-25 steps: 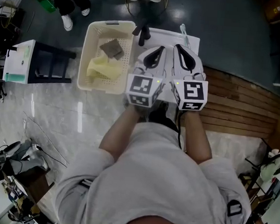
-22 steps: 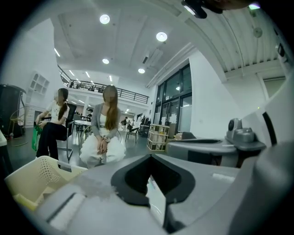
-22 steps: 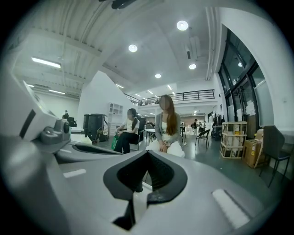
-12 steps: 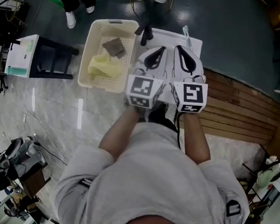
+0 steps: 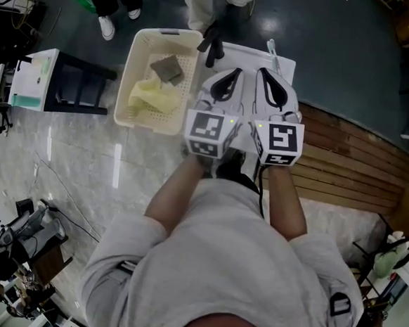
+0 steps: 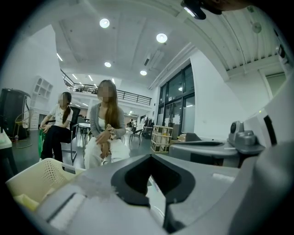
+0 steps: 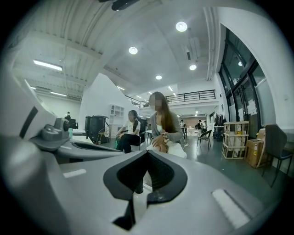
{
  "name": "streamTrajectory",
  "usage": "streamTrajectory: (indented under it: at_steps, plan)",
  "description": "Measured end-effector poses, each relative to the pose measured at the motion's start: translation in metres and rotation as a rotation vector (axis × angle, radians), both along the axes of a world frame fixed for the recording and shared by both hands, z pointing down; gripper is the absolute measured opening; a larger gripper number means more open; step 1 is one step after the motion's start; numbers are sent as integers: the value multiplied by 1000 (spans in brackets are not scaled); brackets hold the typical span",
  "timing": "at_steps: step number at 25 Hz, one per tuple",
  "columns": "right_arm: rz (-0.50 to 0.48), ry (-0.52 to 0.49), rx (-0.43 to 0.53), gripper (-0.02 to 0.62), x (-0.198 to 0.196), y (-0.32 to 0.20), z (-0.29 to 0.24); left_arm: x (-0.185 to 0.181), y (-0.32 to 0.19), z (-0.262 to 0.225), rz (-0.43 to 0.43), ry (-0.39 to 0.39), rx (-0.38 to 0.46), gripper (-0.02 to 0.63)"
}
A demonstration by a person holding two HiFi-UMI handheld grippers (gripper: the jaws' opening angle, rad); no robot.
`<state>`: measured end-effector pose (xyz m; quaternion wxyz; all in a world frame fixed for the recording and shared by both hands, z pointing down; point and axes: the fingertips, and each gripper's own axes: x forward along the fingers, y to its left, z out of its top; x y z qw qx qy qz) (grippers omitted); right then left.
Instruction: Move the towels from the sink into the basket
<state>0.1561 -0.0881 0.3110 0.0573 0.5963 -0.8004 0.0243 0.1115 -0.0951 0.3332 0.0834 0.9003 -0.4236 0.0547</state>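
The cream basket (image 5: 138, 62) stands left of the white sink (image 5: 245, 53). A yellow towel (image 5: 152, 95) and a grey-brown towel (image 5: 167, 68) lie in it. My left gripper (image 5: 232, 72) and right gripper (image 5: 262, 72) hover side by side over the sink's near part, both shut with nothing held. They hide most of the sink's inside, and I see no towel there. In the left gripper view the left gripper (image 6: 150, 157) points nearly level, with the basket (image 6: 39, 174) low at the left. In the right gripper view the right gripper (image 7: 147, 153) has its jaws together.
A black faucet (image 5: 213, 48) rises at the sink's far left corner. A dark stand with a white top (image 5: 34, 82) is left of the basket, and wooden slats (image 5: 360, 154) lie to the right. Two people (image 7: 161, 124) sit beyond the sink.
Both grippers hold their place. The head view has drifted slightly, and the people beyond the sink have shifted a little.
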Motion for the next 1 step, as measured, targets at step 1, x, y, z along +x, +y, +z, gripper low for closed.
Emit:
streamTrajectory:
  at_steps: [1]
  plan:
    - [1, 1, -1, 5, 1, 1, 0, 1, 1, 0, 1, 0, 0, 17]
